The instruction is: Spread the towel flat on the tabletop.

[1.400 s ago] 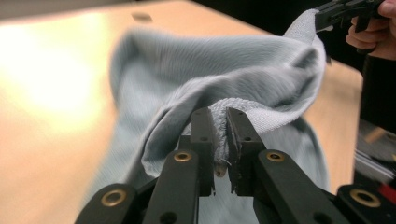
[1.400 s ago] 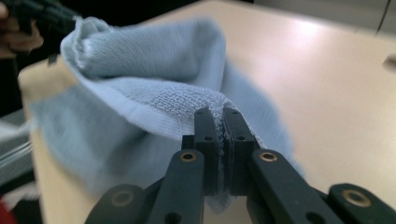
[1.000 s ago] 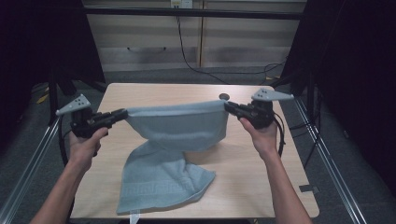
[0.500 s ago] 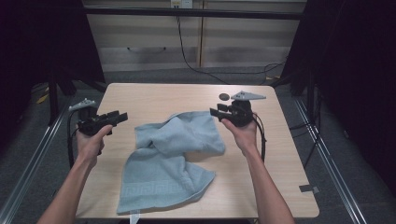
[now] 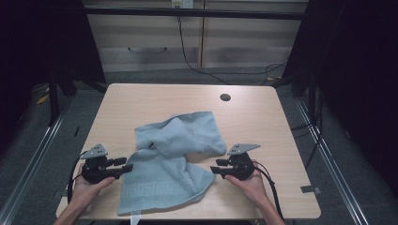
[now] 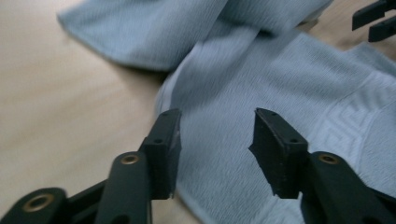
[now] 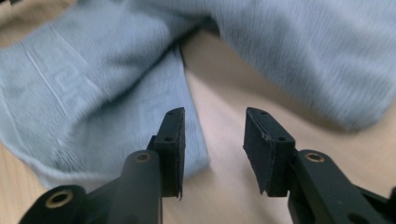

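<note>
I see the light blue towel point(image 5: 173, 161) lying crumpled on the wooden table point(image 5: 263, 122). It sits in the middle of the table, reaching down to the near edge. Its far part is folded over the near part, and a key pattern runs along the near strip. A small white tag hangs off the near edge (it is tiny, so I cannot read it).

My left gripper point(image 5: 126, 167) is at the near left, low over the table, right at the towel's left edge. In the left gripper view its 2 jaws stand apart, with towel below them and nothing pinched. They have just been opening.

My right gripper point(image 5: 213, 169) is at the near right, just beside the towel's right corner. In the right gripper view its jaws are apart too, with bare table under the gap and the towel's edge under 1 jaw. They have also just been opening. The views are a bit blurry, so I think no pad touches the cloth.

A dark round hole point(image 5: 225, 97) sits at the far right of the table.
</note>
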{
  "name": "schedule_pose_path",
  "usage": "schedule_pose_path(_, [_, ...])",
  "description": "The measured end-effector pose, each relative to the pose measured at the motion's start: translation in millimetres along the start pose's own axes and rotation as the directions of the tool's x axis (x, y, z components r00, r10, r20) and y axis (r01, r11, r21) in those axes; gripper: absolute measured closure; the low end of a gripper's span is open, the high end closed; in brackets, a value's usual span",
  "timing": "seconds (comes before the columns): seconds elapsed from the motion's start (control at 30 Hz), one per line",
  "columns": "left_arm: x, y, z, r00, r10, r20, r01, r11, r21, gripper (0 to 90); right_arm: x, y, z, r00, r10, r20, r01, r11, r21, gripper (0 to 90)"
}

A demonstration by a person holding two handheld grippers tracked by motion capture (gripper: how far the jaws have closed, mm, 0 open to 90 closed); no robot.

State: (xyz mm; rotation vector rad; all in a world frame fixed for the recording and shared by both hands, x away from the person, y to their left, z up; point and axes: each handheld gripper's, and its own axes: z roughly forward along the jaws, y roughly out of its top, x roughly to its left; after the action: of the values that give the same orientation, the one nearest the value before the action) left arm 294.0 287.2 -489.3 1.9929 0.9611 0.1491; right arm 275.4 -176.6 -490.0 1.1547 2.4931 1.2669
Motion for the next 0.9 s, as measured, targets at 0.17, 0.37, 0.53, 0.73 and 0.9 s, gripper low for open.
schedule_pose_path(0.17, [11.9, -9.4, 2.6, 0.9987, -0.048, -0.019, 0.048, 0.9988, 0.006, 43.9, 2.2, -6.6, 7.9, 0.9999, -0.013, -0.004, 0.013, 1.000, 0.028, 56.7])
schedule_pose_path(0.37, [7.2, -8.7, 13.7, 0.9994, 0.007, -0.033, -0.005, 0.9991, 0.041, 63.9, 13.0, -10.2, 13.6, 0.9971, -0.070, -0.029, 0.071, 0.996, 0.052, 75.2])
schedule_pose_path(0.53, [3.7, -3.8, 9.0, 0.9992, -0.022, 0.035, 0.022, 0.9997, -0.012, 88.7, 16.1, -9.4, 6.1, 0.9966, -0.066, -0.050, 0.067, 0.997, 0.023, 85.9])
schedule_pose_path(0.73, [0.1, 1.6, -11.8, 0.9945, -0.062, 0.084, 0.072, 0.9907, -0.116, 89.1, 22.1, 8.8, -34.5, 0.9964, -0.066, -0.053, 0.058, 0.988, -0.142, 87.3])
schedule_pose_path(0.9, [-6.8, -3.4, -18.9, 0.9954, -0.049, 0.082, 0.057, 0.9945, -0.088, 89.1, 36.5, 6.9, -59.9, 0.9947, -0.086, -0.057, 0.073, 0.979, -0.192, 87.2])
